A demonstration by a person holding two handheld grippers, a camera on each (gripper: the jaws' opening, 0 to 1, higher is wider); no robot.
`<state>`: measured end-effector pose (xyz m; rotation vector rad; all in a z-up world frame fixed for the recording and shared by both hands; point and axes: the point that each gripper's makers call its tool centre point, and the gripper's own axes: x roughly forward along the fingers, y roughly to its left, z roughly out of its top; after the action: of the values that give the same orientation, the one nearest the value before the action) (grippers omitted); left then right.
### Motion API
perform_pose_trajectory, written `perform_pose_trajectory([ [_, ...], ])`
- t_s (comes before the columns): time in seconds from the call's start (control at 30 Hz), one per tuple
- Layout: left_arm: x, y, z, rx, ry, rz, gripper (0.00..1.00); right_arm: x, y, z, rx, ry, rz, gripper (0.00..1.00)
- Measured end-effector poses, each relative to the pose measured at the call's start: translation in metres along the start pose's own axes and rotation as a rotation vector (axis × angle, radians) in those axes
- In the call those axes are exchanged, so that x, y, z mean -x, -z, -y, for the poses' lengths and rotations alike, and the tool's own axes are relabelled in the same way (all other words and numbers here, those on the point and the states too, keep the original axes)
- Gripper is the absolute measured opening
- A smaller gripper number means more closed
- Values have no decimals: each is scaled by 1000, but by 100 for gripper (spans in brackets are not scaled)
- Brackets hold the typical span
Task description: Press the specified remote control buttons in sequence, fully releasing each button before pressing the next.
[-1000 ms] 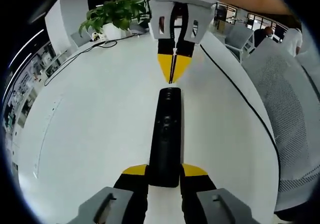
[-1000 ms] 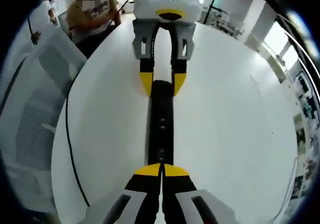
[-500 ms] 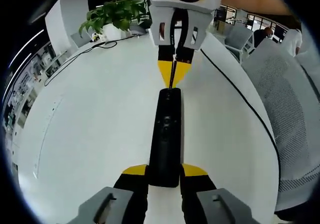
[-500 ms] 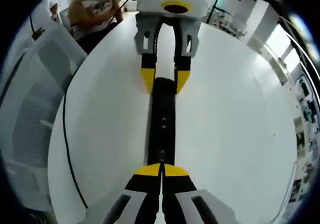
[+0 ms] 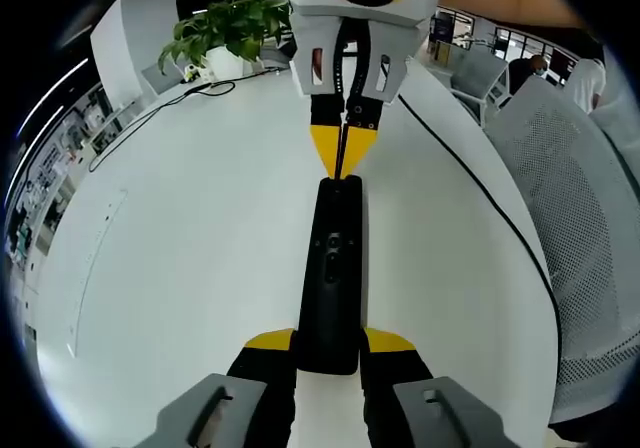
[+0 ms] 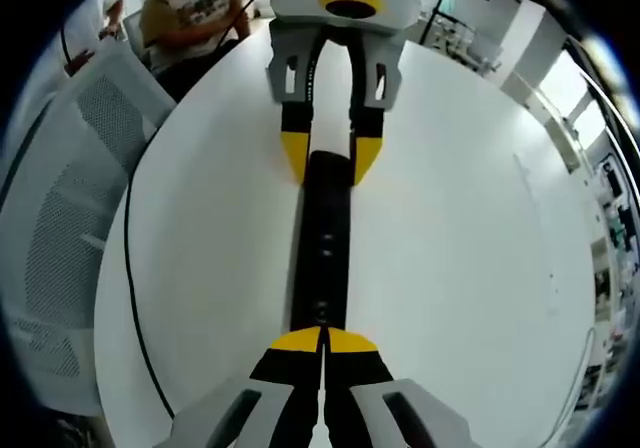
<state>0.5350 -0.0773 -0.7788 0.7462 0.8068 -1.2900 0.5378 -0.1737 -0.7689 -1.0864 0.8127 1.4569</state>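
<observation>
A long black remote control [image 5: 332, 268] lies flat on the white table [image 5: 180, 258]. My left gripper [image 5: 328, 346] is shut on its near end, one yellow tip at each side. In the left gripper view my right gripper [image 5: 340, 164] comes from the far side, jaws shut, tips touching the remote's far end. In the right gripper view the remote [image 6: 325, 238] runs away from my shut right gripper [image 6: 323, 340], whose tips rest on its near end, and my left gripper [image 6: 328, 163] clasps the far end.
A black cable [image 5: 480, 188] curves along the table's right side. A potted green plant [image 5: 230, 30] stands at the far edge. Grey mesh chairs [image 5: 570, 198] sit by the table, and a person [image 6: 195, 8] stands beyond it.
My right gripper has slid closer along the table until its shut tips meet the remote's end. The left gripper and the remote have stayed put.
</observation>
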Motion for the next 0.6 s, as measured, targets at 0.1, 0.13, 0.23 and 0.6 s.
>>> perform_pose_trajectory([
  [0.1,0,0,0,0,-1,0,23,-1,0,-1,4,-4,-5,0],
  [0.13,0,0,0,0,-2,0,23,-1,0,-1,7,-5,-6,0],
  [0.23,0,0,0,2,-3,0,23,-1,0,-1,11,-8,-9,0],
  [0.6,0,0,0,7,-6,0,23,-2,0,-1,16,-23,-18,0],
])
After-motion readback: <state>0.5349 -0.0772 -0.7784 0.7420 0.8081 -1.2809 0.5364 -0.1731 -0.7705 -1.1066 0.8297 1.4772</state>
